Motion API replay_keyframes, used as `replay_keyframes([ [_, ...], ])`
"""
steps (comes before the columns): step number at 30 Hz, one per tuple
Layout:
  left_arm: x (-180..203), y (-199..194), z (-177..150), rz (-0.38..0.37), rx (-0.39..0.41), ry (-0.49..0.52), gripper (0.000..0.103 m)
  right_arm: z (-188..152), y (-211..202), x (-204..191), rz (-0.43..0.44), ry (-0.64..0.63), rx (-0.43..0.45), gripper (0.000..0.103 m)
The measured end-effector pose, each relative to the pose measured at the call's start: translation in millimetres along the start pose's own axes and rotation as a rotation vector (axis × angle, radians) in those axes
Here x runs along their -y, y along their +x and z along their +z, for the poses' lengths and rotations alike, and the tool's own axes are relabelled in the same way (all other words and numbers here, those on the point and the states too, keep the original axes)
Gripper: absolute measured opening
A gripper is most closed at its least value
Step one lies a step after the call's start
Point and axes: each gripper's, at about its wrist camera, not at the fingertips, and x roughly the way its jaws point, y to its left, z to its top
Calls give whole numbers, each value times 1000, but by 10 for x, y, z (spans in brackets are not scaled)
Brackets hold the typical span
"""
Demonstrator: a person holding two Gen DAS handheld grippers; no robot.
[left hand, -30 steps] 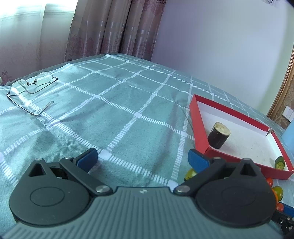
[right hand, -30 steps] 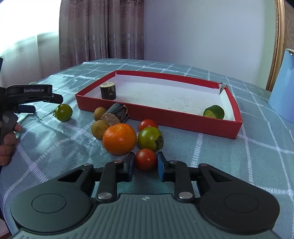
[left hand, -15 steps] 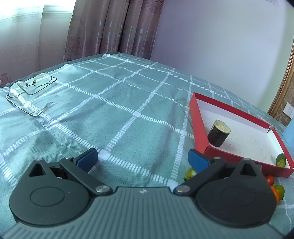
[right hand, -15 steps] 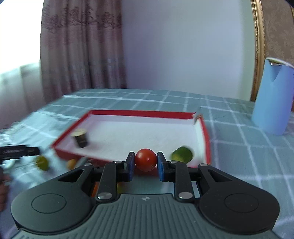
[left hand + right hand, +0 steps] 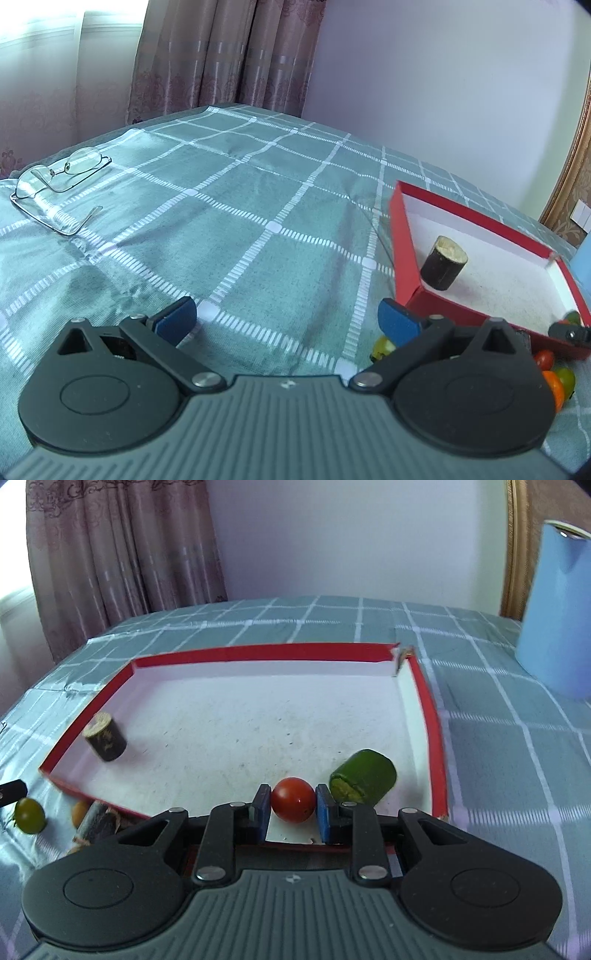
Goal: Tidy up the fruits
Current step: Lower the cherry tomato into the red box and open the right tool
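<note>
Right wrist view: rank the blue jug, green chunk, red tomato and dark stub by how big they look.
1. blue jug, cut off by the frame
2. green chunk
3. red tomato, nearest the camera, so flattered
4. dark stub; close to the tomato, ranking unsure

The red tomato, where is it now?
In the right wrist view, the red tomato sits clamped in the right claw, over the red tray, beside the green piece.

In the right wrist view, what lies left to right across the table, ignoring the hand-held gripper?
Green fruit → dark sugarcane piece in the red box → red tomato → green cut piece → blue jug.
</note>
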Motion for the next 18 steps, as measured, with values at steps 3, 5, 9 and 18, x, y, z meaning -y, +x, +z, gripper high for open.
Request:
replay_keyframes([
  [3, -5, 4, 5, -1, 0, -2, 103, -101, -118, -65, -10, 19, -7, 25],
  [5, -5, 4, 4, -1, 0, -2, 103, -132, -171, -97, -28, 33, 6, 25],
  [9, -14, 2, 7, -6, 3, -11, 103, -144, -181, -91, -51, 35, 51, 26],
  [18, 0, -63, -11, -63, 8, 19, 103, -641, -908, 233, -66, 151, 328, 76],
])
